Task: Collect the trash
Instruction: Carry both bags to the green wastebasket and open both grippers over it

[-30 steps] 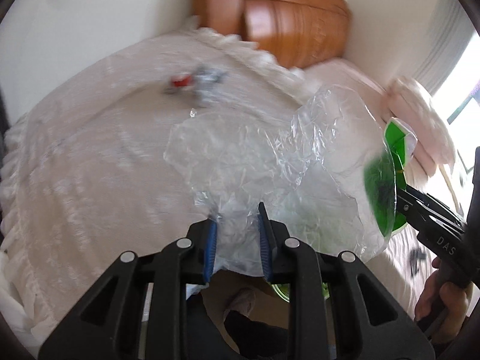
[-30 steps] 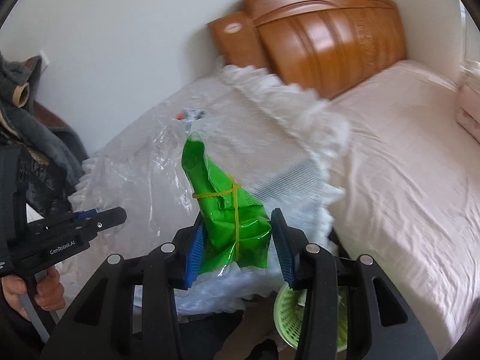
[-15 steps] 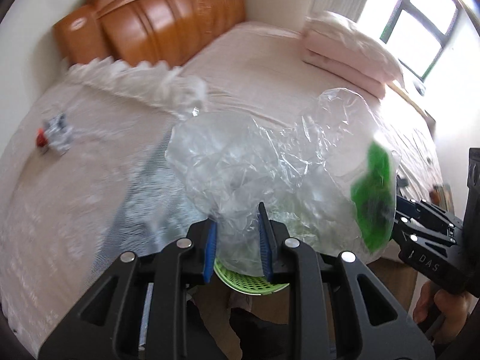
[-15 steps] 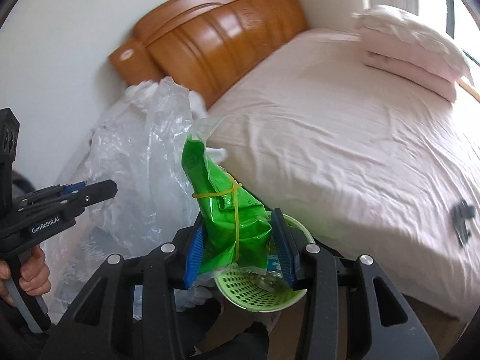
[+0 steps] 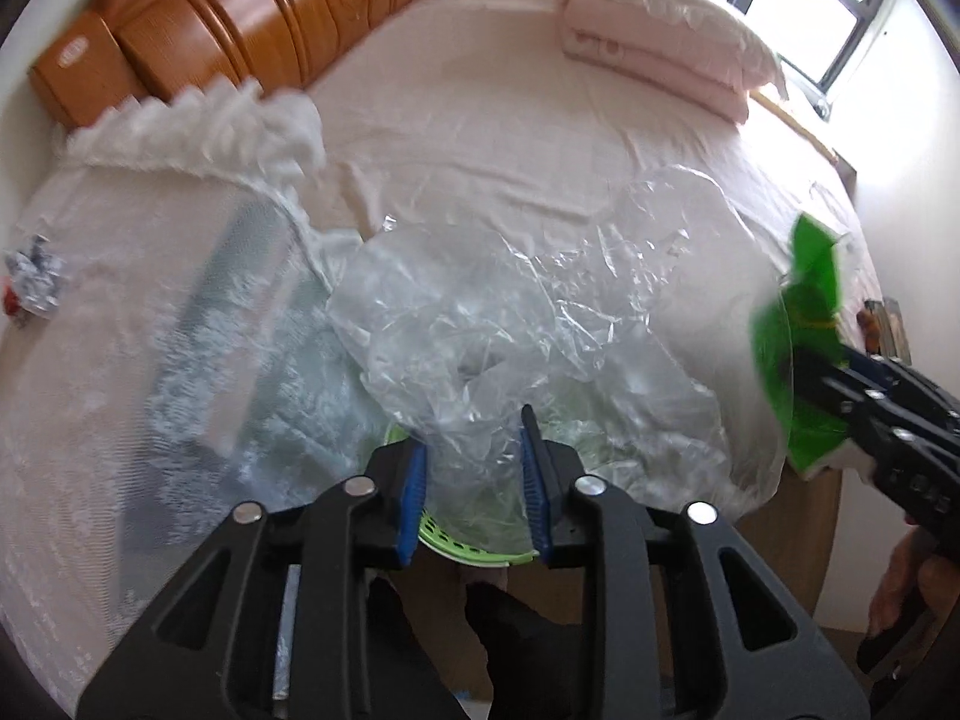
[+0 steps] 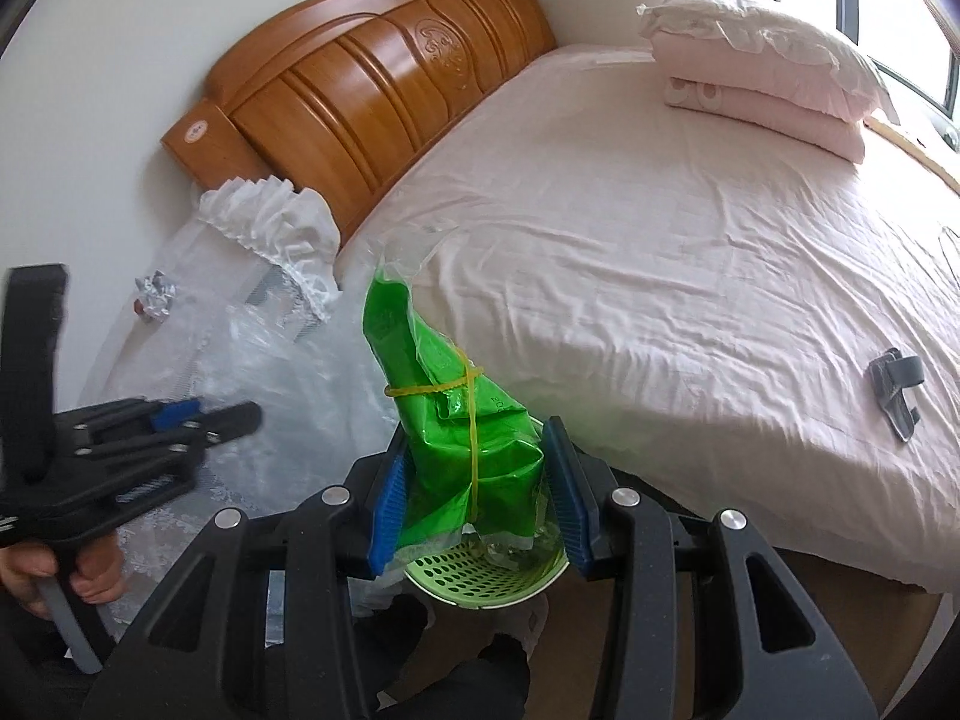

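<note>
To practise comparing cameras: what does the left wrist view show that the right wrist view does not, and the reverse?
Only the left wrist view shows the clear plastic bag spread wide between the left claw's pads. Only the right wrist view shows the yellow rubber band and a grey strap on the bed. Both show the green packet, green basket, headboard and foil scrap.

Black skeletal left gripper [image 5: 474, 483], blue ribbed fingers [image 5: 413, 483], silver screws, right gripper [image 6: 477, 495] alike

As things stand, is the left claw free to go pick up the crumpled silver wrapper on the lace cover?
Probably not yet: the left claw has clear plastic film between its pads, though its jaws were just opening. The silver wrapper itself lies uncovered.
</note>
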Tool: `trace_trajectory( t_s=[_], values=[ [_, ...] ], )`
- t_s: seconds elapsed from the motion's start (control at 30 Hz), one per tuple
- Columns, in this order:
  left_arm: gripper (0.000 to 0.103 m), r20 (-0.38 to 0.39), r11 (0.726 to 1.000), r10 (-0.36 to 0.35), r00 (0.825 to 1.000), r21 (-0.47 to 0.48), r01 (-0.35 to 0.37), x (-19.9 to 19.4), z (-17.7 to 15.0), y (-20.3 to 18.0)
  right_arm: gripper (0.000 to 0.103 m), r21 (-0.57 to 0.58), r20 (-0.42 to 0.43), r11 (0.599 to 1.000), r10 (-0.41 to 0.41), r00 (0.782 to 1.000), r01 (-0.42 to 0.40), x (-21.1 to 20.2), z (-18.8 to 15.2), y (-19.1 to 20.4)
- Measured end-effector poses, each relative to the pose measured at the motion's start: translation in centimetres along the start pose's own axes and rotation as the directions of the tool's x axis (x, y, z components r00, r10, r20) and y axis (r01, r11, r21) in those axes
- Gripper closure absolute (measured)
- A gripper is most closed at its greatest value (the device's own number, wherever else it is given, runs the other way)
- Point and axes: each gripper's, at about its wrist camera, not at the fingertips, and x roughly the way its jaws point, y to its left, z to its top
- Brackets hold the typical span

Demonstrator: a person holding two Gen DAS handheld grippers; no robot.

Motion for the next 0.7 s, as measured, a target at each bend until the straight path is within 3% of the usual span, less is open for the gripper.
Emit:
trace_trajectory(
  t_s=[0.17,0.33,0.7],
  values=[
    [0.048,-0.082,0.999,-0.016,0.996,-0.049,0.012,3.4,-0.3,0.7,0.06,0.013,-0.02,1.0,0.001,1.0,-0.001,0.7,-0.4,-0.4],
    [0.028,-0.077,0.999,-0.014,0.997,-0.037,0.011,3.5,-0.5,0.4,0.06,0.025,-0.036,1.0,0.005,0.999,-0.004,1.2,-0.9,-0.6],
    [0.011,0.001,0.997,0.018,1.0,-0.073,-0.018,0.3,-0.7,1.3,0.06,0.013,-0.056,1.0,0.014,0.998,-0.013,2.4,-0.5,-0.2]
  ],
)
